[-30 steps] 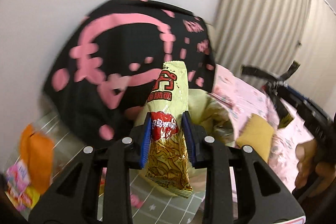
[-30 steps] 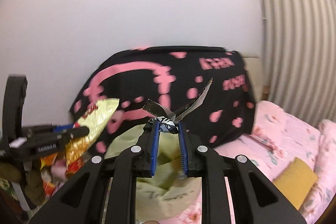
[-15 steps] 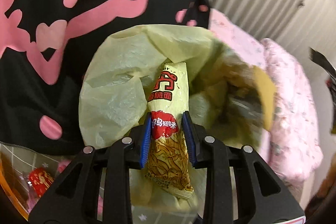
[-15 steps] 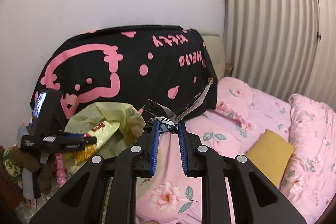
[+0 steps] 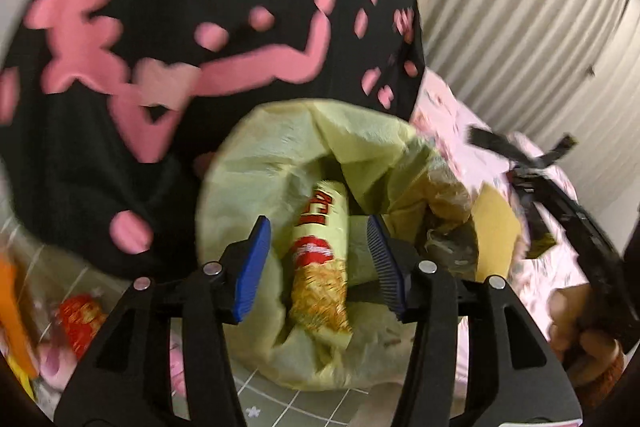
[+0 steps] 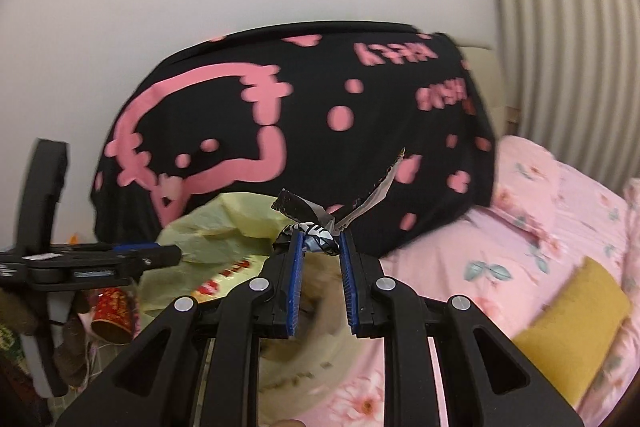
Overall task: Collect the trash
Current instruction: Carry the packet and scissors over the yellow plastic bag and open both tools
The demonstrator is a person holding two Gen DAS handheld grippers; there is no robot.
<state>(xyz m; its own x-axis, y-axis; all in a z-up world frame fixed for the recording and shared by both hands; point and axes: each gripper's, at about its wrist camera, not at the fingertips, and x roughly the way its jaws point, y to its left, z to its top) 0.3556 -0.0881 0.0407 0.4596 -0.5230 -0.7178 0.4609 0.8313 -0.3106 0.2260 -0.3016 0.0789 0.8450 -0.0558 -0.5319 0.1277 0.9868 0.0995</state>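
Observation:
My left gripper [image 5: 320,251] is open above the mouth of a pale yellow-green trash bag [image 5: 280,155]. A yellow noodle snack packet [image 5: 324,251] lies loose between the jaws, inside the bag. The bag [image 6: 224,223] and packet [image 6: 224,275] also show in the right wrist view, with the left gripper [image 6: 160,255] at the left. My right gripper [image 6: 320,239] is shut on a black and silver torn wrapper [image 6: 316,223] and holds it above the bag. The right gripper [image 5: 532,171] appears at the right of the left wrist view.
A black cushion with pink print [image 6: 304,115] stands behind the bag against the white wall. A pink floral bed [image 6: 500,247] with a mustard pillow [image 6: 572,323] lies to the right. More snack packets [image 5: 80,315] lie at the left on a gridded mat [image 5: 280,403].
My left gripper opened and let the noodle packet drop into the bag. My right gripper swung left toward the bag, still holding the wrapper.

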